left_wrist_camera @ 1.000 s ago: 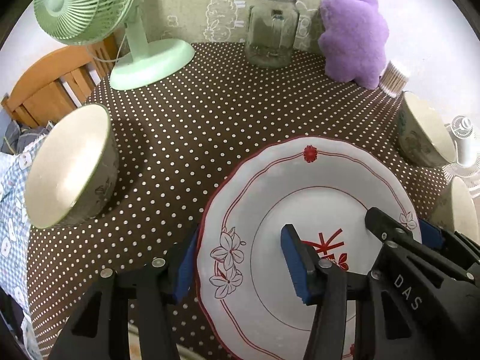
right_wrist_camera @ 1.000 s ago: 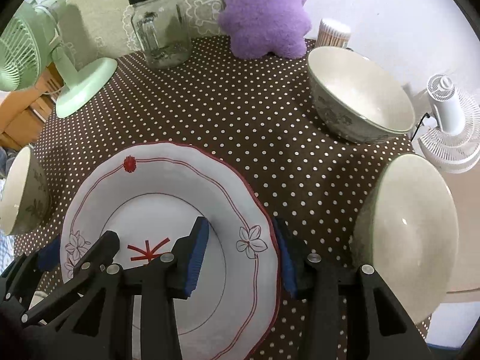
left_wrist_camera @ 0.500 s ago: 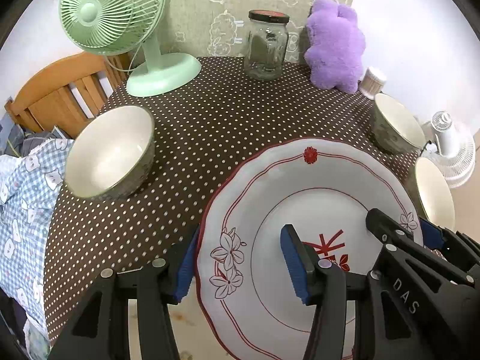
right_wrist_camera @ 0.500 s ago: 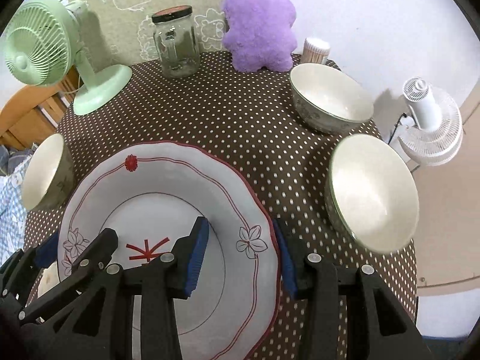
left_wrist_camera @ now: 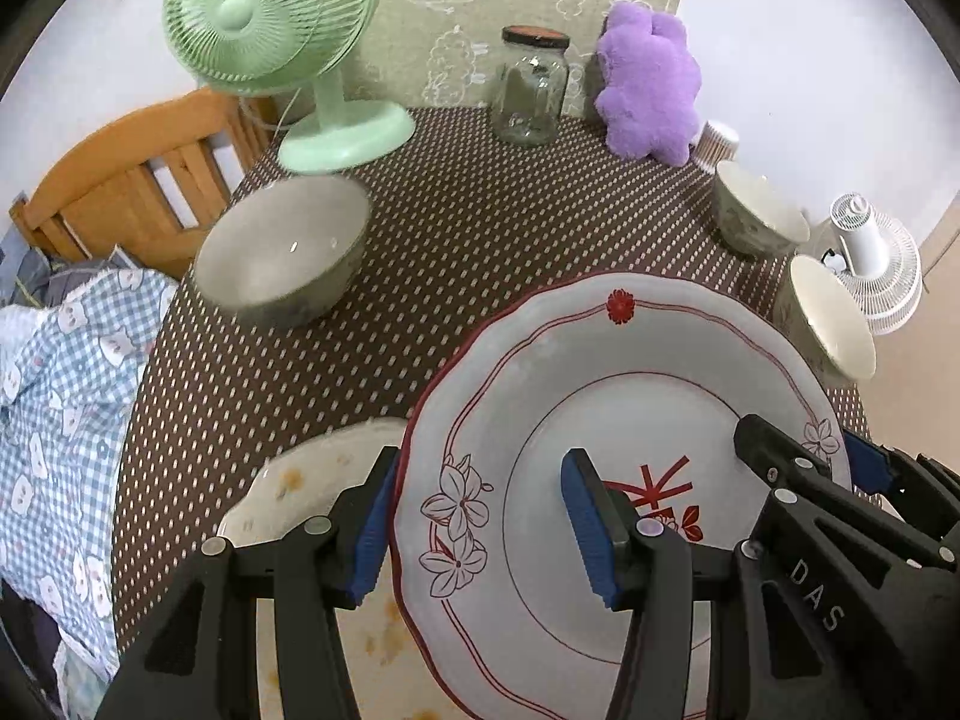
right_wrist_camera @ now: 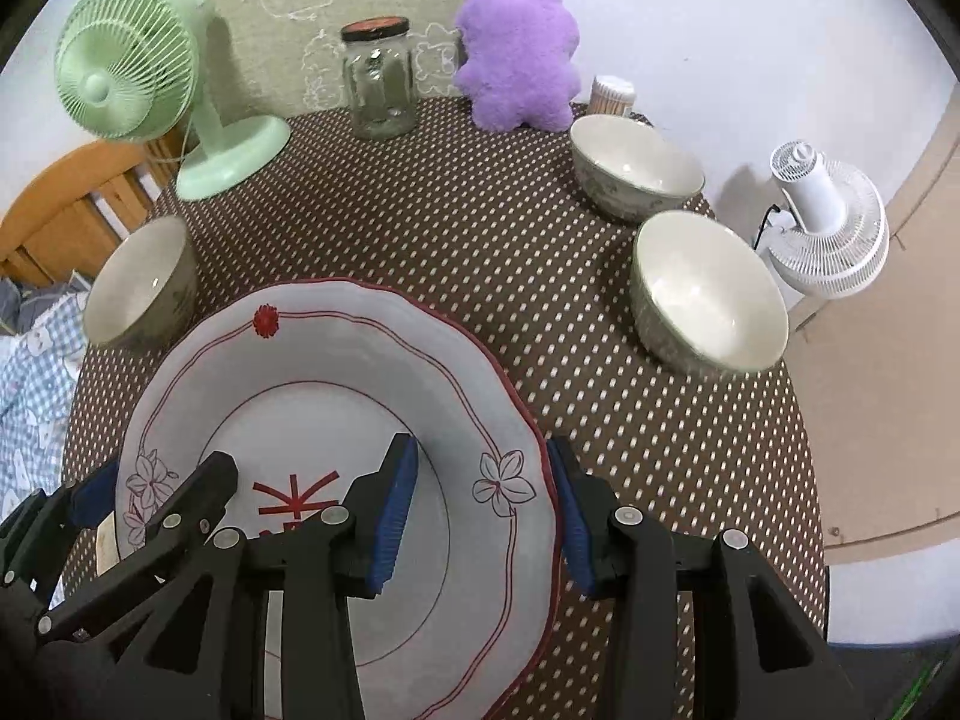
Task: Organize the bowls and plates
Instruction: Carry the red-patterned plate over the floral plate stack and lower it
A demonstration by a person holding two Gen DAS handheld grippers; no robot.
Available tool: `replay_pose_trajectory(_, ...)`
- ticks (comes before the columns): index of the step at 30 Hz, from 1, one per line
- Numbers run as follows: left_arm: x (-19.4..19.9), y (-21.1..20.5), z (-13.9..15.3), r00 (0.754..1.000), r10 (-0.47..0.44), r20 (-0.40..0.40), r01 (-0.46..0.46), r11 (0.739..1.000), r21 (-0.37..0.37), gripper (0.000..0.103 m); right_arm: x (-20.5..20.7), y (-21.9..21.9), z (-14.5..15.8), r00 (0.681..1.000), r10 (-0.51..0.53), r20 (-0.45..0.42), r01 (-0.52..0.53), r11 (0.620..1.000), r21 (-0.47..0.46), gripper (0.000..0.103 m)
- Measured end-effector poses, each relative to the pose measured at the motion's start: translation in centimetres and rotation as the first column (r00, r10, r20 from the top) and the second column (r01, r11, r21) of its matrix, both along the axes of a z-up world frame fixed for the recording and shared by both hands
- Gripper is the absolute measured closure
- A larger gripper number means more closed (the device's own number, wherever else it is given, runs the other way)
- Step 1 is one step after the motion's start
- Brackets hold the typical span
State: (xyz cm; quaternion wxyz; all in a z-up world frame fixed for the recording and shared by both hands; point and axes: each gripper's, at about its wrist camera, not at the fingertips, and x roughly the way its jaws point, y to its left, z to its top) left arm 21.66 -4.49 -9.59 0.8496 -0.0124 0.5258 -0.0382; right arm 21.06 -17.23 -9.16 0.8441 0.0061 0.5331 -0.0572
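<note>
Grip on the red-trimmed plate [left_wrist_camera: 648,396] is two-handed. The left gripper [left_wrist_camera: 474,516] has its jaws closed across the plate's left rim, one blue pad under the edge and one on the inner face; the right gripper [right_wrist_camera: 480,507] clamps the opposite rim the same way. The plate appears carried clear of the polka-dot tablecloth [right_wrist_camera: 480,228], near level.

Directly beneath its left edge lies a second plate [left_wrist_camera: 300,498], pale with orange stains, resting at the near side of the table and partly hidden by the carried one. Judgement: the step in hand is moving the red-trimmed plate to a stacking position, probably onto or beside this second plate; the destination cannot be confirmed.

To do it well, both hands should travel together so the rim is not twisted between the clamps, the plate should stay level, and it should be lowered flat before either jaw releases. Glazed ceramic will likely slip on a shallow rim hold.

Further out, one bowl [left_wrist_camera: 282,249] stands left of centre and two bowls [right_wrist_camera: 636,174] [right_wrist_camera: 711,291] stand close together at the right edge, all upright and not yet stacked. At the far edge stand a green fan [left_wrist_camera: 276,18], a glass jar [left_wrist_camera: 531,90] and a purple plush toy [left_wrist_camera: 651,78], well clear of the work.
</note>
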Motion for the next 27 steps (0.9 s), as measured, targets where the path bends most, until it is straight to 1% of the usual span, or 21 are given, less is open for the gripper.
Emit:
replay_pose_trajectory(6,-2.0,2.1,-0.9,1.0,0.006,-0.029,-0.006,1.0,-0.009,0.05,-2.0,2.3,-0.9,1.0,0.013,-0.021,-0.013,1.0,-0.01,0.055)
replay_pose_trajectory(13,-3.6,3.9,-1.8,0.999,-0.003,-0.043,0.002,1.0,-0.007,0.05,-3.7,4.3,-2.2,0.999,0.008,-0.045,-0.009,1.0,-0.01,0.055)
replay_pose_trajectory(19,-4.7,5.1,-3.3,0.997,-0.015,-0.075,0.014,1.0,-0.002,0.049,-4.8,5.8,-3.4,0.998,0.001,-0.068,-0.002,1.0,-0.013,0.055)
replay_pose_trajectory(21,-4.8,5.6,-3.5,0.997,-0.014,-0.076,0.014,1.0,-0.011,0.049,-5.1,6.2,-3.5,0.998,-0.001,-0.062,0.0,1.0,-0.016,0.055)
replay_pose_trajectory(27,-5.0,6.1,-3.6,0.997,-0.027,-0.067,0.028,1.0,0.013,0.05,-5.3,7.1,-3.8,0.997,-0.003,-0.072,0.002,1.0,-0.01,0.055)
